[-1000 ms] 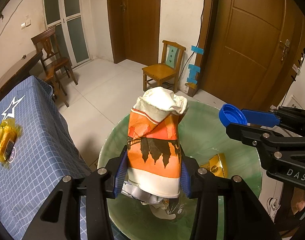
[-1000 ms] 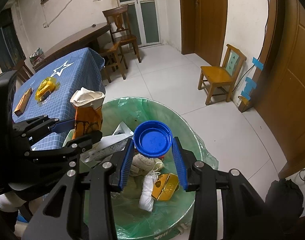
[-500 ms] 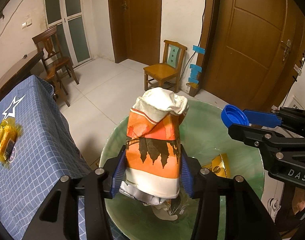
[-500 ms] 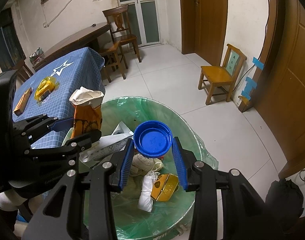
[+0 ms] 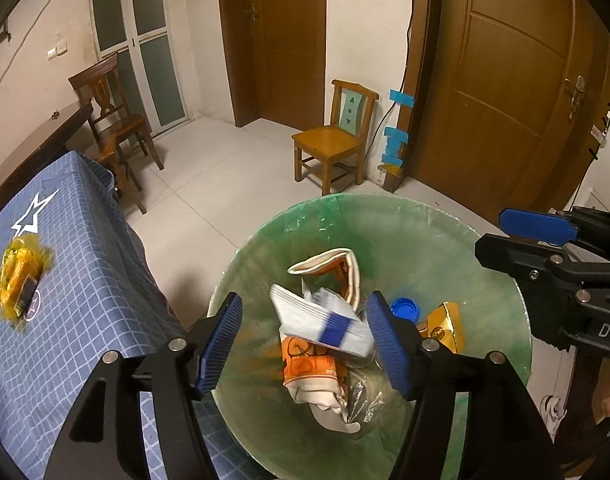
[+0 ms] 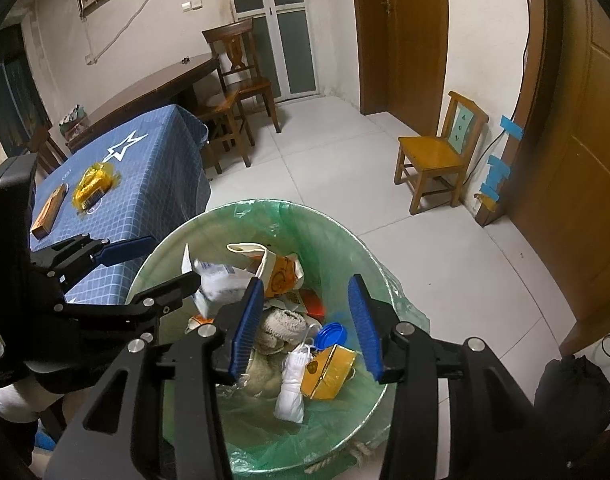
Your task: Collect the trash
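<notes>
Both our hand-held grippers, left (image 5: 301, 340) and right (image 6: 305, 320), opening, empty | above bin (image 6: 369, 264) | risk: yellow wrapper (image 6: 92, 183) on bench (image 6: 161, 184) forgotten, or we bump bin over.

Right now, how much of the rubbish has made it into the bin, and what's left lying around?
Done: the orange paper bag and the blue cap lie in the green-lined bin with other rubbish. In hand: nothing; the left tool and the right tool hang over the bin with jaws opening and empty. Left: a yellow wrapper and a small brown box on the blue tablecloth.
</notes>
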